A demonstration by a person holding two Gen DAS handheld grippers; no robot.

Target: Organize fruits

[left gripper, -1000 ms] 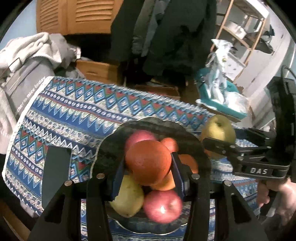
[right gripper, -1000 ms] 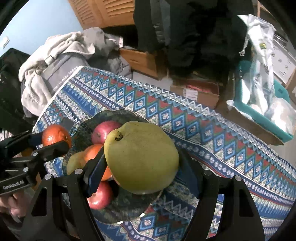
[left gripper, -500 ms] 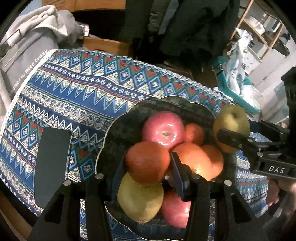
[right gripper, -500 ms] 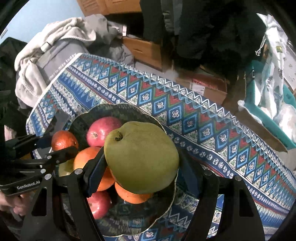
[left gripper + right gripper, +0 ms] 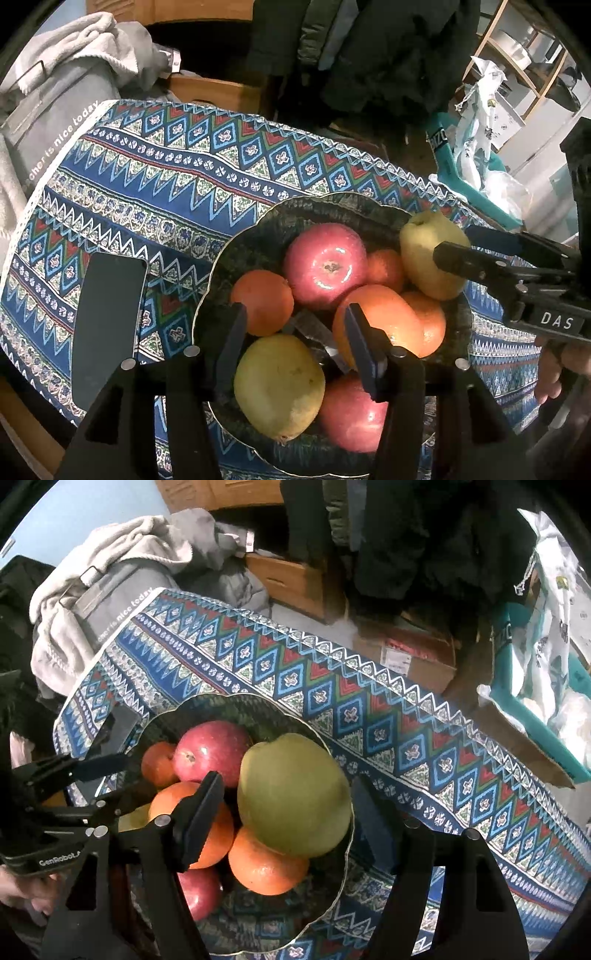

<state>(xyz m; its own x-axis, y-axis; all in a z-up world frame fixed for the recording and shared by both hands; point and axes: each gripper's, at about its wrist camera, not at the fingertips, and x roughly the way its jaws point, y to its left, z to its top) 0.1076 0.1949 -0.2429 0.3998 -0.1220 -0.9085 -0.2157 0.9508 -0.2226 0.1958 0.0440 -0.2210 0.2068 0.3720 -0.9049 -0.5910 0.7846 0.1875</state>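
The bowl (image 5: 236,258) holds two red apples (image 5: 325,264), four oranges (image 5: 263,301) and two yellow-green pears (image 5: 279,382). The left hand-held gripper (image 5: 293,341) has just been opening, its jaws apart with nothing gripped. The right hand-held gripper (image 5: 286,816) has just been closing, its jaws straddling one pear (image 5: 293,794) with gaps showing on both sides.

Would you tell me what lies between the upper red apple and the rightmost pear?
A small orange, between that apple and pear, in the left wrist view.

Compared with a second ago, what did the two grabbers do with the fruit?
The left gripper came down, its fingers opening, and let the orange go into the bowl. The right gripper lowered the green fruit onto the pile; its fingers closed slightly yet show gaps beside it. Other fruit stayed.
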